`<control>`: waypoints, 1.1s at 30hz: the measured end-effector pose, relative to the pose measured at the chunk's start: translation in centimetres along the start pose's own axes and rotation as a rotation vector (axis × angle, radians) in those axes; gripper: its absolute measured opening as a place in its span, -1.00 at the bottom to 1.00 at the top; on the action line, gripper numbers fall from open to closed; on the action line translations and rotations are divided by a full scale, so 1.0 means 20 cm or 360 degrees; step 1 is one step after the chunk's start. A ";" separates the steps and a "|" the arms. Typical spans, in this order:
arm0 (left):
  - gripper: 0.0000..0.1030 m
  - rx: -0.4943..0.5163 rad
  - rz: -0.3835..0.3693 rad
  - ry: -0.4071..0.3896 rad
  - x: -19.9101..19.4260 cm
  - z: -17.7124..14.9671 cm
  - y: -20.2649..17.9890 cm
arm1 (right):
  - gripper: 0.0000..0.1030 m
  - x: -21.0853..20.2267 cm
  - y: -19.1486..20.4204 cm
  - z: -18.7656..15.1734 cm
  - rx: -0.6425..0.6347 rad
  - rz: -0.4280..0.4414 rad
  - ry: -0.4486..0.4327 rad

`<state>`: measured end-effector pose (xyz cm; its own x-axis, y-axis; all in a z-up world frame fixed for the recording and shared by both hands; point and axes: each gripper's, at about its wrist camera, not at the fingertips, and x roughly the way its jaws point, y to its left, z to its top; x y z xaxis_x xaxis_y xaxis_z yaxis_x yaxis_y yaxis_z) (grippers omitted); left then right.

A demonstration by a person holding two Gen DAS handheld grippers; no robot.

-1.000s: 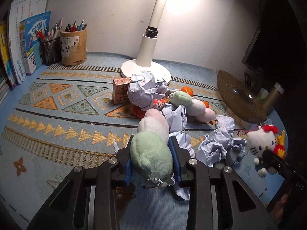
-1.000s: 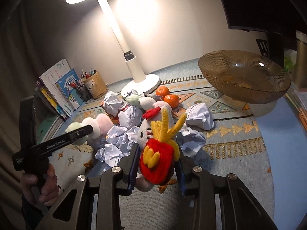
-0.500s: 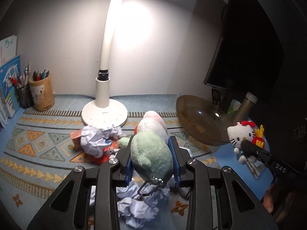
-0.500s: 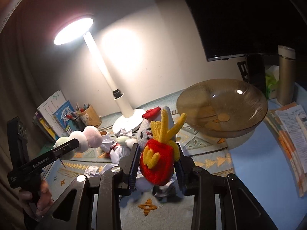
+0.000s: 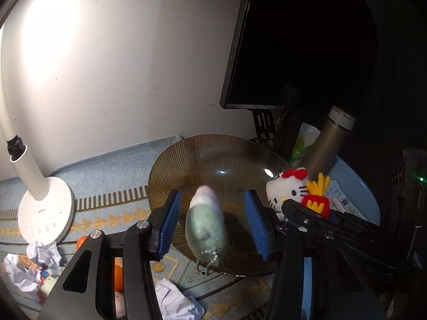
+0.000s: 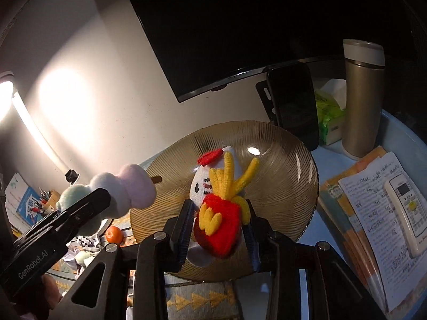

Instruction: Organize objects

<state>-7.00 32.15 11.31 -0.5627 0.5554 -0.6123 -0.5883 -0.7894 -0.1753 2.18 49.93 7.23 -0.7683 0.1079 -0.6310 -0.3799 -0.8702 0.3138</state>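
Observation:
My left gripper (image 5: 213,224) is open, its blue pads spread wide. The pastel dango plush (image 5: 206,226), green, white and pink with a ball chain, is blurred between the pads over the ribbed amber glass bowl (image 5: 186,165). It also shows beside the left gripper in the right wrist view (image 6: 125,189). My right gripper (image 6: 217,229) is shut on the Hello Kitty plush with red fries pouch (image 6: 216,221), held over the bowl (image 6: 288,186). That plush shows at the bowl's right rim in the left wrist view (image 5: 293,192).
A white desk lamp (image 5: 40,202) stands left of the bowl. Crumpled paper (image 5: 37,264) and oranges (image 6: 114,234) lie on the patterned mat. A monitor (image 6: 240,26), phone (image 6: 292,106), metal flask (image 6: 361,98), tissue pack (image 6: 329,117), papers and remote (image 6: 408,202) are right.
Both grippers moved right and forward over the glass bowl. My left gripper opened and let go of the dango plush. The right gripper kept its hold on the Hello Kitty plush.

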 end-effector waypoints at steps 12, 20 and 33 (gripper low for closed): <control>0.57 -0.0050 0.0159 -0.0063 -0.18 -0.09 0.21 | 0.57 0.04 0.10 0.07 -0.0249 -0.0205 -0.0239; 0.57 -0.0215 0.0391 0.0094 -0.39 -0.31 0.46 | 0.68 0.33 0.28 0.05 -0.0614 -0.0619 -0.0294; 0.57 -0.0249 0.0505 0.0085 -0.65 -0.55 0.59 | 0.68 0.16 0.19 -0.09 -0.0543 -0.0787 -0.0140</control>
<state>-0.15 12.79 8.74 -0.6697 0.2649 -0.6938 -0.2905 -0.9532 -0.0835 -0.70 46.07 5.08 -0.5879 0.5655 -0.5785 -0.5274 -0.8101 -0.2559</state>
